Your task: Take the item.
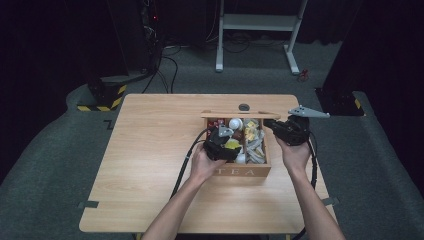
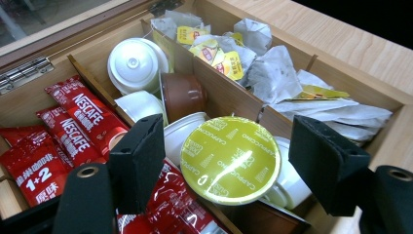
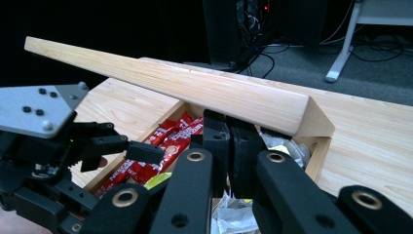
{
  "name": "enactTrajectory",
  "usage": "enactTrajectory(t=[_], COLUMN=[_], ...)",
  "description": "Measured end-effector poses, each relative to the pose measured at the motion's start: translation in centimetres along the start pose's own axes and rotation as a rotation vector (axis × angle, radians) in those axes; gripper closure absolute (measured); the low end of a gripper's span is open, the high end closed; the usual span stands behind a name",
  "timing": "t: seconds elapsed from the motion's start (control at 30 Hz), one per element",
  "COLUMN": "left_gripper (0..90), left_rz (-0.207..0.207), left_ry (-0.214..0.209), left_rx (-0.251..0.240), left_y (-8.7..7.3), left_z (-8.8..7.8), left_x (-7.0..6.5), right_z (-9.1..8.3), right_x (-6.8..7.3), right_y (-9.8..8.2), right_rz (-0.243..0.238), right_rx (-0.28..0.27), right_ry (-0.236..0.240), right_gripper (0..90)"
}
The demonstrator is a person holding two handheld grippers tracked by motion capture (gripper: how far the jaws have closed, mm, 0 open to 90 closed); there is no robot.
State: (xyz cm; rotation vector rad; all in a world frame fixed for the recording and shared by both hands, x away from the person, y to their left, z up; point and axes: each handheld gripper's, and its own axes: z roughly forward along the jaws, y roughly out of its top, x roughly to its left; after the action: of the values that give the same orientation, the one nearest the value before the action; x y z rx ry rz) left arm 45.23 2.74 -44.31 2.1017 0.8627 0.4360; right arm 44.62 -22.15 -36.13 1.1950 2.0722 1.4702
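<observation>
A wooden tea box (image 1: 245,171) stands on the table with its lid (image 1: 235,114) raised. My left gripper (image 1: 227,145) hangs over the middle compartment. Its jaws (image 2: 229,146) stand apart around a yellow-topped cappuccino capsule (image 2: 230,158), with a gap on each side. The capsule rests on white capsules (image 2: 135,62) and beside a brown one (image 2: 182,95). Red Nescafe sachets (image 2: 78,122) fill the left compartment, tea bags (image 2: 219,53) the right one. My right gripper (image 1: 272,124) is shut, its tips (image 3: 229,126) up against the lid's (image 3: 195,92) lower edge.
The box sits right of centre on a light wooden table (image 1: 150,150). A small dark round thing (image 1: 244,107) lies just behind the lid. Cables trail from both grippers toward the front edge. A white frame stand (image 1: 260,25) is on the floor beyond.
</observation>
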Motion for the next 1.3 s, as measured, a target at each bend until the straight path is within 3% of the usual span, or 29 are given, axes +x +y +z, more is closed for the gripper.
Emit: enactTrajectory(t=[0.27,0.8,1.03,1.3], left_gripper=[28.3,29.8,32.9,36.9], left_rz=[-0.016,-0.008,0.016,0.047], left_ry=[-0.001,0.012,0.037,0.015], left_rx=[0.025,0.065,0.069,0.065], left_y=[-0.2,-0.2,-0.2,-0.2], left_z=[0.5,1.1,1.1,1.3], left_x=[0.2,-0.2,-0.4,-0.9], right_z=[0.1,0.2,0.3,0.3], right_x=[-0.1,-0.1,0.0,0.0], right_y=[0.2,0.4,0.3,0.3], right_rz=[0.0,0.002,0.0,0.0], right_rx=[-0.003,-0.002,-0.001,0.0], right_ry=[-0.003,-0.008,-0.008,-0.005], right_gripper=[87.6,87.6,87.6,87.6])
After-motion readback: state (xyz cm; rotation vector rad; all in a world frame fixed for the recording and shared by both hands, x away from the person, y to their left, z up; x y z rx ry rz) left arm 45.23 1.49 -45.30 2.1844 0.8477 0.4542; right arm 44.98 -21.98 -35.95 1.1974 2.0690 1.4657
